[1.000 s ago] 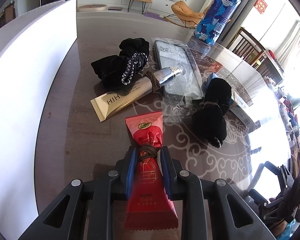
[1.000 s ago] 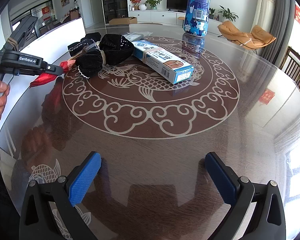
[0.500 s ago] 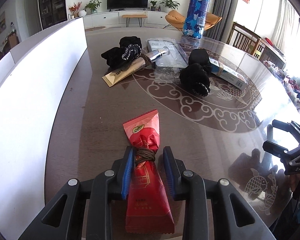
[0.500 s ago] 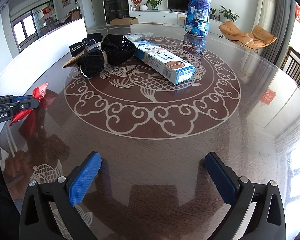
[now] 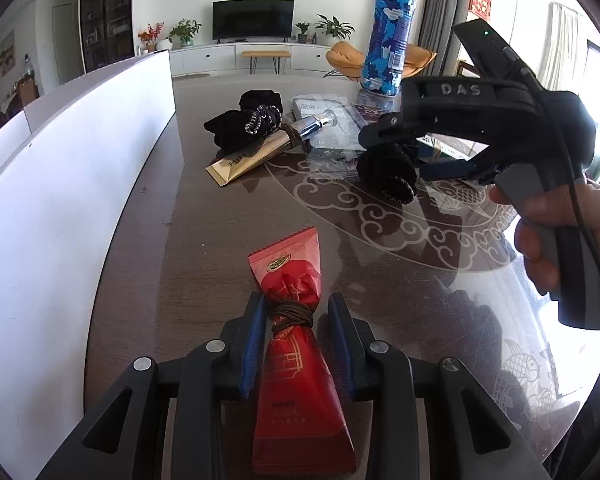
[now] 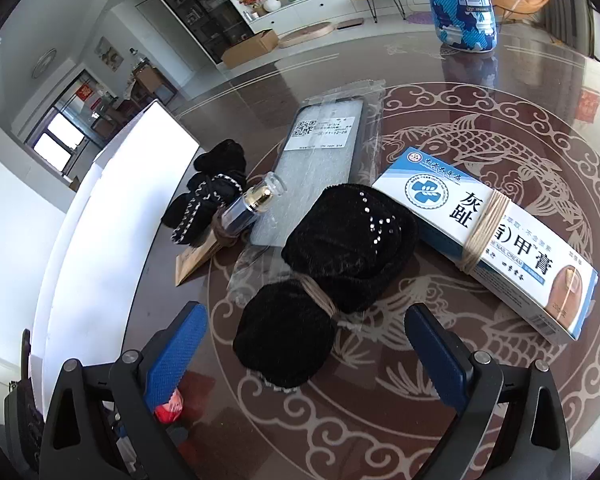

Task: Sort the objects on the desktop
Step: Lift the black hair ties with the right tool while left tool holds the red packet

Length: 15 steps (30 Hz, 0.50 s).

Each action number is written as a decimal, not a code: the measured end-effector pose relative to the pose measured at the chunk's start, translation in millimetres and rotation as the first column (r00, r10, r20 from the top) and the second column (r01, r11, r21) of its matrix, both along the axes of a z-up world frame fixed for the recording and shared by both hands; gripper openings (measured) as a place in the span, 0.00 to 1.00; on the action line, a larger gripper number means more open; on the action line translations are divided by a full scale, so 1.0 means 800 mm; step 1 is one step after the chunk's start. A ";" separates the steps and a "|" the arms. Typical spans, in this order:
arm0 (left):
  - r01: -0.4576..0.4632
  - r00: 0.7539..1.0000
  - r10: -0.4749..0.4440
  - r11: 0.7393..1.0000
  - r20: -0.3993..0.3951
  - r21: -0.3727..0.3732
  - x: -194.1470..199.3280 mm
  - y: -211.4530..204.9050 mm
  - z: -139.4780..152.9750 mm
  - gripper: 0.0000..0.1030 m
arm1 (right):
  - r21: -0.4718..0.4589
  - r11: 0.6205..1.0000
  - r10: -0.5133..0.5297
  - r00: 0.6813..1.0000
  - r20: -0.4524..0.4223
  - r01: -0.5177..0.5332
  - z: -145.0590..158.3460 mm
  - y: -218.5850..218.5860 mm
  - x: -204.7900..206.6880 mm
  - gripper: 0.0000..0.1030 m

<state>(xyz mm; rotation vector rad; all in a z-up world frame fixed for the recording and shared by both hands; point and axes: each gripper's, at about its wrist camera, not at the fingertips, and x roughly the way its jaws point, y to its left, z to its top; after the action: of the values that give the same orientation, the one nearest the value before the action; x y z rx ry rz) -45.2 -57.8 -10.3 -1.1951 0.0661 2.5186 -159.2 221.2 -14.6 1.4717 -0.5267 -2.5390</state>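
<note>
Black grippers point(image 5: 296, 344), blue fingers point(image 5: 254, 344), "DAS" lettering

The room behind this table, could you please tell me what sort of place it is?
Most likely a home living room: a television on a low white cabinet, potted plants beside it, and an orange lounge chair behind the patterned glass-topped table.
</note>
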 end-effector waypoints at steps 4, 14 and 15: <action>-0.009 1.000 0.008 0.998 0.018 0.069 -0.002 -0.011 0.000 0.31 | 0.078 0.994 0.075 0.996 -0.039 -0.072 0.003 -0.003 0.017 0.46; 0.038 0.999 -0.039 0.998 0.014 0.048 0.023 0.027 0.002 0.31 | 0.303 0.911 0.322 0.942 -0.096 -0.281 0.014 0.060 0.201 0.46; 0.047 0.999 -0.047 0.998 0.008 0.034 0.028 0.036 0.002 0.31 | 0.315 0.909 0.319 0.942 -0.101 -0.274 0.013 0.070 0.217 0.47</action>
<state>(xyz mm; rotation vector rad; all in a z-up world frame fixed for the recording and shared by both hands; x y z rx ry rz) -23.0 -28.6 -9.0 -1.1775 0.0483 2.4642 14.2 277.2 -4.0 1.3066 0.1055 -2.5279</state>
